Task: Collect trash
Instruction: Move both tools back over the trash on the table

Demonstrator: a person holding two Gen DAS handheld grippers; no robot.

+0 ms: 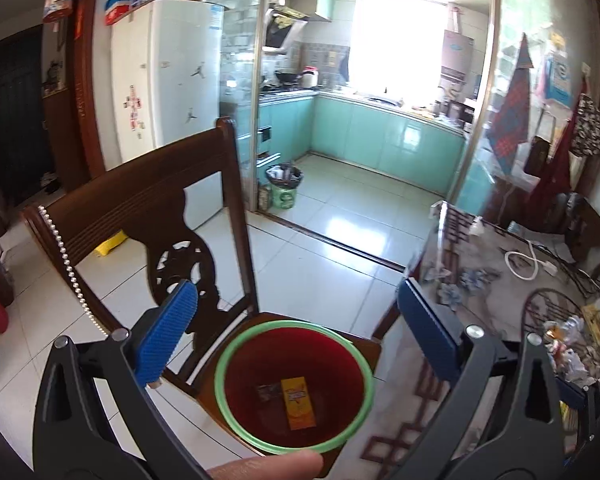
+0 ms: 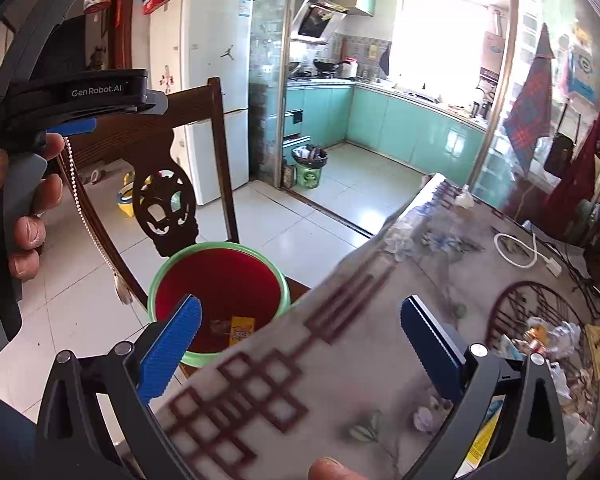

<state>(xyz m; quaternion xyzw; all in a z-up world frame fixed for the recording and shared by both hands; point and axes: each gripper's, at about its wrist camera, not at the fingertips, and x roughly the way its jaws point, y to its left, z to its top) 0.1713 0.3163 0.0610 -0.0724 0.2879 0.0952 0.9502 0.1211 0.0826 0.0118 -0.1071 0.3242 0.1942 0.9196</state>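
Note:
A red bin with a green rim [image 1: 362,354] stands on a dark wooden chair seat. An orange packet [image 1: 299,402] and a dark wrapper [image 1: 269,392] lie at its bottom. My left gripper [image 1: 296,332] is open and empty, just above the bin. The bin [image 2: 220,280] shows in the right wrist view too, left of the table edge. My right gripper [image 2: 300,340] is open and empty, over the table edge. A pile of wrappers and trash [image 2: 556,344] lies on the table at the right; it also shows in the left wrist view [image 1: 568,344].
The carved chair back [image 1: 188,240] rises behind the bin. The patterned tablecloth [image 2: 340,380] covers the table, with a white cable [image 2: 520,250] and a dark wire basket rim [image 2: 504,304] around the trash. The left gripper's body [image 2: 80,96] is at upper left.

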